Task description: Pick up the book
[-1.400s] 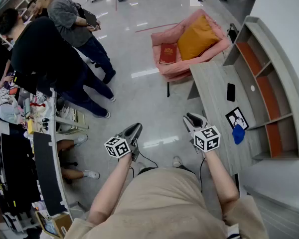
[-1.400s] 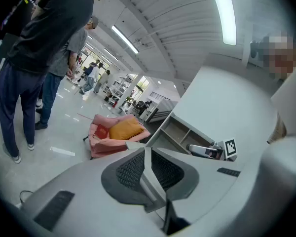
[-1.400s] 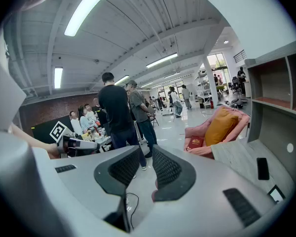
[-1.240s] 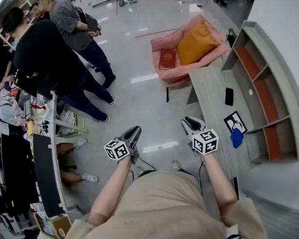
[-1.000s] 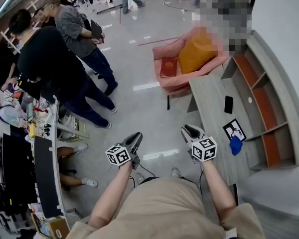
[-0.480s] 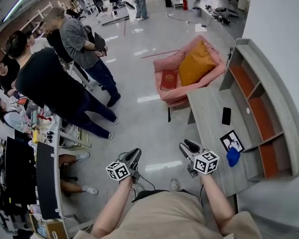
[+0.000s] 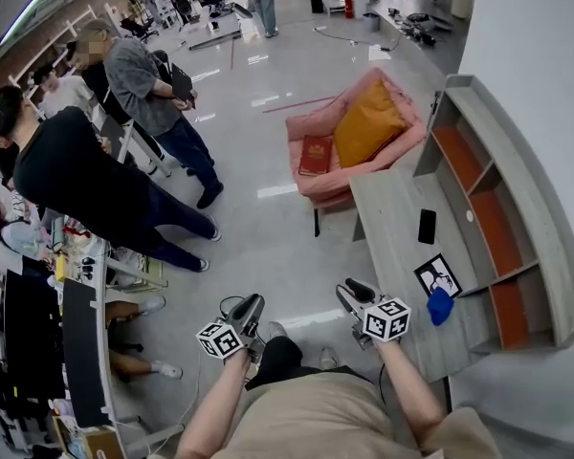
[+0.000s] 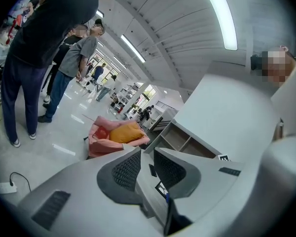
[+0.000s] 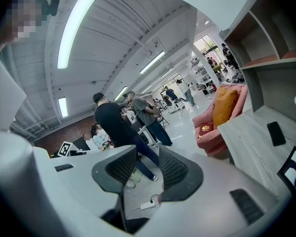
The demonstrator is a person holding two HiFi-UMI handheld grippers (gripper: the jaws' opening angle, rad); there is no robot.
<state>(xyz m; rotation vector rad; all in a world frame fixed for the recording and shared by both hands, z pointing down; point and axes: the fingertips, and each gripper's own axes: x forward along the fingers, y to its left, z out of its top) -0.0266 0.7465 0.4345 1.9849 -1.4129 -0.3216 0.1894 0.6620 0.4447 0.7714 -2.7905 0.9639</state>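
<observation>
On the far pink armchair — book, red, flat on the seat beside an orange cushion, untouched. Near, well apart from it: left gripper, jaws narrow, opening, empty; right gripper, jaws apart, empty. Approach and pickup remain.

I see the book lying on the armchair, left of the cushion; the desk stands nearer me, with the shelf on its right.
</observation>
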